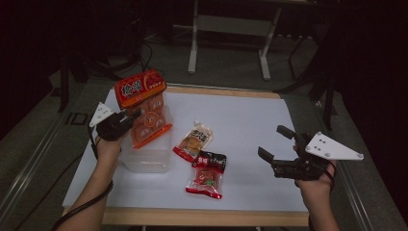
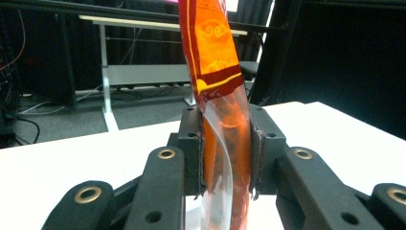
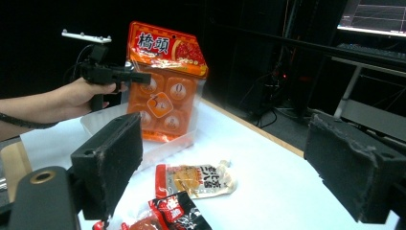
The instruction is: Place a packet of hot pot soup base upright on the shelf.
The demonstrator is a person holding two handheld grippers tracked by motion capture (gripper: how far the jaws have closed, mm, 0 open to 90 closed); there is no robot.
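Here, left gripper (image 1: 129, 117): jaws clamped on the edge of the orange snack bag (image 1: 144, 108), holding it upright.
Snack bag: its lower end sits in the clear plastic tub (image 1: 144, 161) at the table's left side.
Right gripper (image 1: 279, 147): jaws spread wide, grasping nothing, hovering over the white table (image 1: 250, 120) at its right side.
Other packs: a pale sauce pouch (image 1: 193, 140) and a red-and-black packet (image 1: 207, 175) lie between the tub and the right gripper, touching each other.
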